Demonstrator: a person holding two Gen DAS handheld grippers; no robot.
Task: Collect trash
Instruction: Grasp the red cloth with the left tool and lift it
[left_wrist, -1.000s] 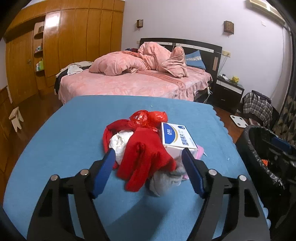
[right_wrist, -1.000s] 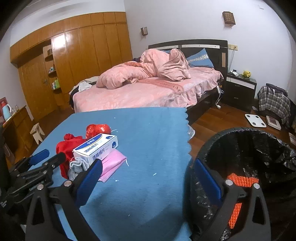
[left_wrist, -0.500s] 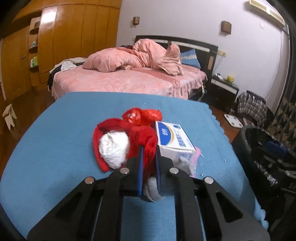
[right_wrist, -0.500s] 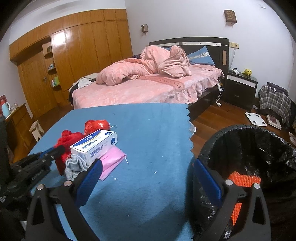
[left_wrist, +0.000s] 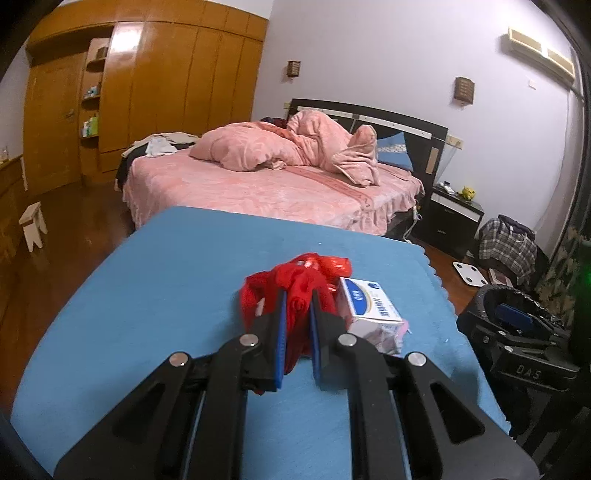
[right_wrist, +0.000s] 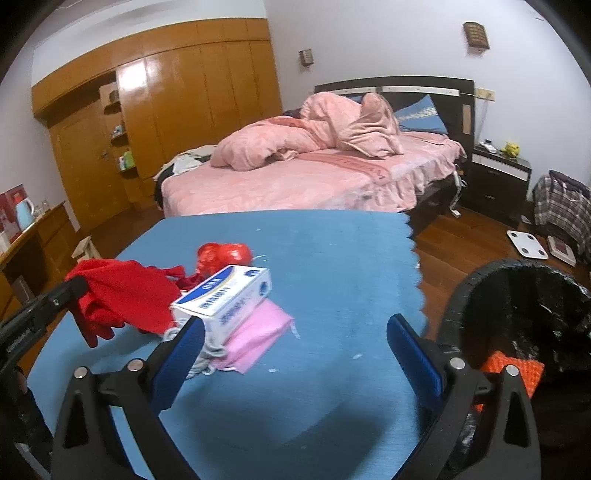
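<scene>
On the blue table (right_wrist: 332, 258), my left claw (left_wrist: 295, 310) is clamping the red cloth (right_wrist: 125, 295); right claw (right_wrist: 295, 332) is gaping (box (right_wrist: 225, 295), pink sheet (right_wrist: 258, 332) remaining), bin (right_wrist: 517, 295) lower right.

Cloth (right_wrist: 125, 295) clamped in left gripper (left_wrist: 295, 306), raised just left of box (right_wrist: 225, 297). Box on top of folded sheet (right_wrist: 258, 338), crumpled bag (right_wrist: 225, 254) behind. All on table (right_wrist: 332, 266). Bin (right_wrist: 517, 314) right of table edge; bed (right_wrist: 295, 181) beyond.

The room was lit dimly from overhead, with glare thrown on the wardrobe doors (right_wrist: 155, 74). Strong fisheye bending and black vignetting were seen at the edges; soft shadows were cast on the counter (right_wrist: 332, 258).
</scene>
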